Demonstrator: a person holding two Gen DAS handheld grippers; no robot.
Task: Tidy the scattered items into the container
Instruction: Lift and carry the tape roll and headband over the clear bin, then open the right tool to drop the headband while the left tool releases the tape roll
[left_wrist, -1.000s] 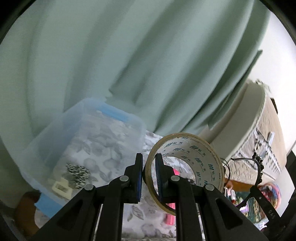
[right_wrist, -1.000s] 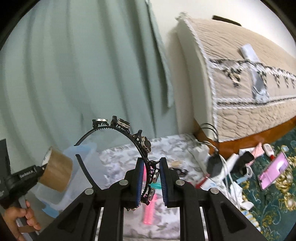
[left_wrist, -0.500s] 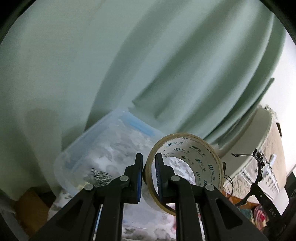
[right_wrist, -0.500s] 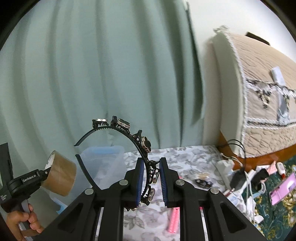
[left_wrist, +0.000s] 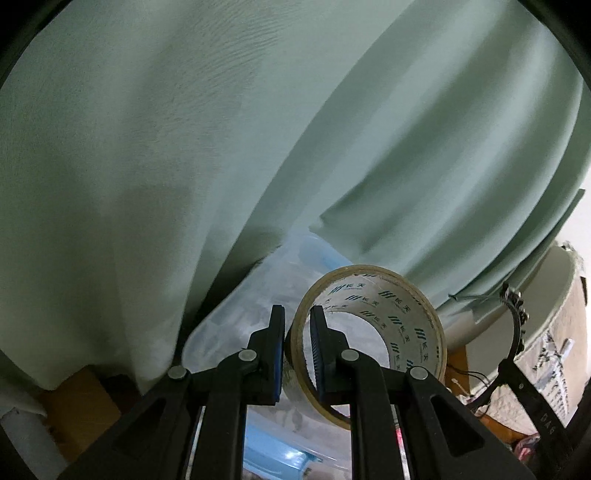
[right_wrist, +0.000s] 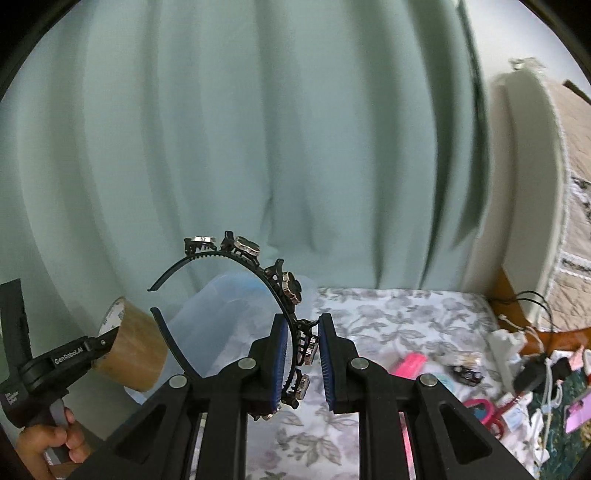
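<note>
Left gripper (left_wrist: 297, 354): a person's hand (right_wrist: 51, 439) is holding it at the far left, and its two fingers are pinching the wall of a tape roll (left_wrist: 373, 332), one finger inside the core and one outside.
Tape roll: it is hanging in the air just above the near rim of the clear plastic container (right_wrist: 221, 317); its core axis is lying roughly level and pointing away from the left gripper and a little to the right, so the open end is facing the left wrist camera.
Container: it is sitting on the floral cloth (right_wrist: 388, 314) against the green curtain (right_wrist: 258, 129); what is lying inside cannot be made out now.
Right gripper (right_wrist: 302, 356): its pads are clamping the decorated side of a black headband (right_wrist: 273, 280).
Headband: it is standing up out of the jaws, arching up and over to the left toward the container, with its free tip pointing down-left; it is in the air, beside the container rather than in it.
Progress: two items are being carried near the container, neither resting inside.
Left over: a pink comb (right_wrist: 408, 363), red scissors (right_wrist: 484, 410) and small bits are lying scattered on the cloth to the right.
</note>
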